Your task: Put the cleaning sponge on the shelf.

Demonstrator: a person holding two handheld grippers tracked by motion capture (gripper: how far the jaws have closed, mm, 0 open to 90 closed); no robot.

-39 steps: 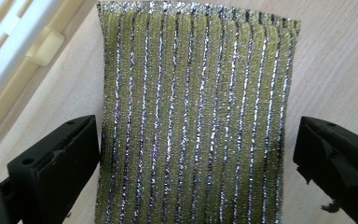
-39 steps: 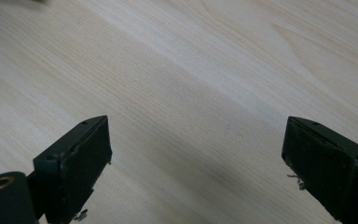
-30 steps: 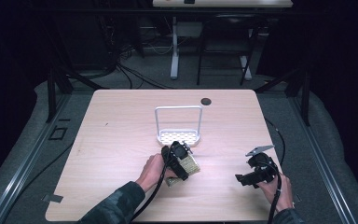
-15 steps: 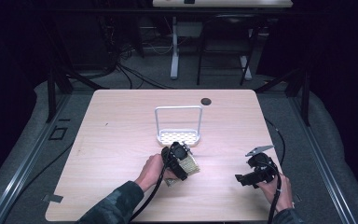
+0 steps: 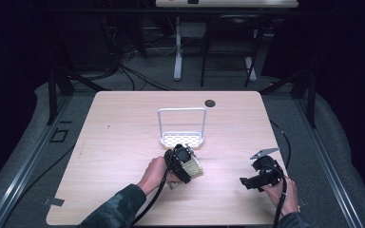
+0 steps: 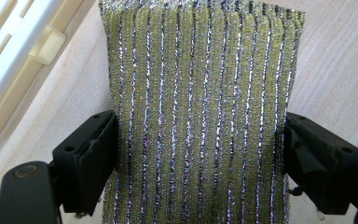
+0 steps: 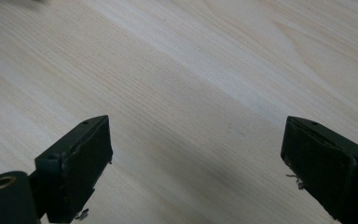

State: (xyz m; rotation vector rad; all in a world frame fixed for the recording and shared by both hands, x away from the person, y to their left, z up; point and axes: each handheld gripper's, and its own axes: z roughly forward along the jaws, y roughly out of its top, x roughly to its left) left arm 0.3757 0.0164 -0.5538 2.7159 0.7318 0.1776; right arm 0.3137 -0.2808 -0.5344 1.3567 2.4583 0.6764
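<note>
Still unchanged: left gripper (image 6: 200,154) clamps sponge (image 6: 200,93) beside rack (image 5: 181,124); right gripper (image 7: 196,172) agape.

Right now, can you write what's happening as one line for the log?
left gripper: shut on sponge | right gripper: open, over bare table | white rack: beside sponge

Right gripper (image 7: 196,163) over bare table (image 7: 205,70), jaws wide apart, nothing between them. Both jaws black, flat inner faces turned toward each other, rising from bottom corners. Table pale wood, grain running diagonally. Faint soft shadow on wood between jaws. Small dark smudge at top left edge, too blurred to tell what. Gripper possibly just above surface, not touching.
</note>
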